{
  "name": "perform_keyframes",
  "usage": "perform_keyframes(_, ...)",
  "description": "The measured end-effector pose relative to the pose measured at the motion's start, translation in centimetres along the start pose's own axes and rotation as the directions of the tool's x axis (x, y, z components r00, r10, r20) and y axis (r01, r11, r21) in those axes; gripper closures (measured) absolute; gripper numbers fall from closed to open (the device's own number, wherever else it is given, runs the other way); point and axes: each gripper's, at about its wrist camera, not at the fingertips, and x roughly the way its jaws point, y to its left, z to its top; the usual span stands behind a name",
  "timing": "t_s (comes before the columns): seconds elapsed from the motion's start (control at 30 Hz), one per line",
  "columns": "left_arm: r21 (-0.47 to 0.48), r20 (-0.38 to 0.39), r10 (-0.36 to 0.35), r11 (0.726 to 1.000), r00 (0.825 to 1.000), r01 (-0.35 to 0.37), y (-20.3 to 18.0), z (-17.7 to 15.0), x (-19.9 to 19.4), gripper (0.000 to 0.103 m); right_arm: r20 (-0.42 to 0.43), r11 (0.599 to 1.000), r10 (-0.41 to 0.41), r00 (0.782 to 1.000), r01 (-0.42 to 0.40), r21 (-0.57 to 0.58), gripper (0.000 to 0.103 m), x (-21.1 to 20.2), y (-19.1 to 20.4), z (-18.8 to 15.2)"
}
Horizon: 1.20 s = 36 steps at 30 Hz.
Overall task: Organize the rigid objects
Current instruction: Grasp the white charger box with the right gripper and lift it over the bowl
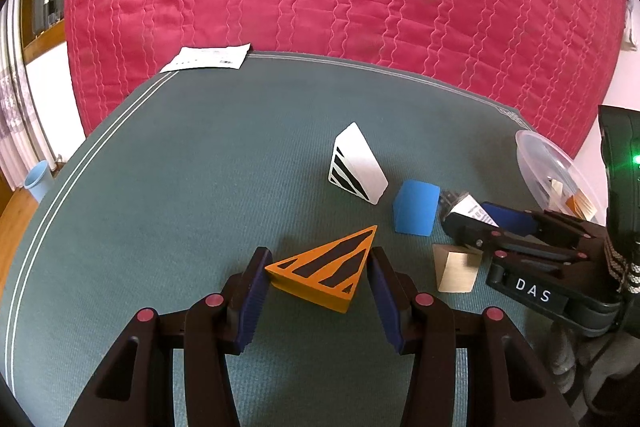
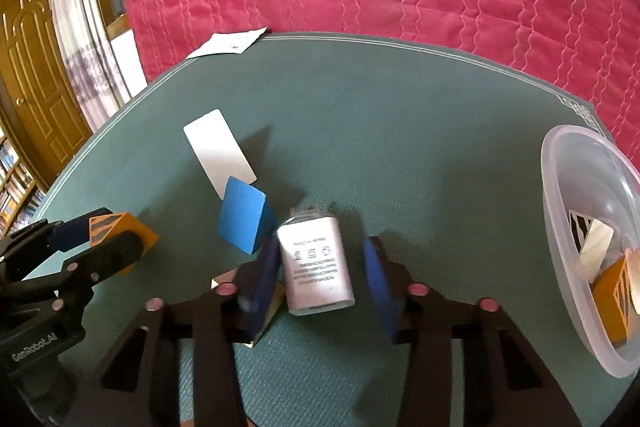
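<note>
Blue-padded left gripper straddles the orange striped wedge; right gripper brackets the white charger.

Left jaws stand apart, pads near the wedge's corners; contact is hard to judge. Right jaws are open too, a clear gap on the charger's right side. Landmark is the blue block: charger just right of it, white wedge behind it. Only the right view shows inside the plastic bowl; the left view crops it. Wooden block shows whole only in the left view.
</note>
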Motion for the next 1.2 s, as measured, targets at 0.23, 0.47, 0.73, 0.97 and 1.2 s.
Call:
perform_keyframes(0.23, 0.0, -0.001, 0.006, 1.0, 1.0, -0.006, -0.2, 0.0, 0.1, 0.051, 0.005, 1.0, 0.005, 1.0, -0.005, 0.02, 0.071, -0.5, -0.1, -0.4)
perform_keyframes(0.47, 0.005, -0.001, 0.009, 1.0, 1.0, -0.009, -0.4, -0.1, 0.1, 0.051, 0.042, 0.998, 0.019, 0.999, -0.022, 0.06, 0.071, -2.1, -0.8, -1.3)
perform_keyframes(0.73, 0.014, 0.005, 0.012, 1.0, 1.0, -0.012, -0.6, -0.1, 0.1, 0.051, 0.12, 0.994, -0.001, 0.993, -0.012, 0.111, 0.071, -4.9, -1.9, -1.5)
perform_keyframes(0.97, 0.029, 0.014, 0.018, 0.999, 1.0, -0.019, -1.0, -0.3, 0.0, 0.051, 0.182, 0.984, -0.073, 0.981, 0.041, 0.175, 0.072, -7.3, -4.2, -1.5)
perform_keyframes(1.2, 0.033, 0.017, 0.02, 0.999, 1.0, -0.02, -1.1, -0.3, 0.0, 0.051, 0.228, 0.963, -0.163, 0.96, 0.104, 0.249, 0.072, -9.7, -7.2, -1.9)
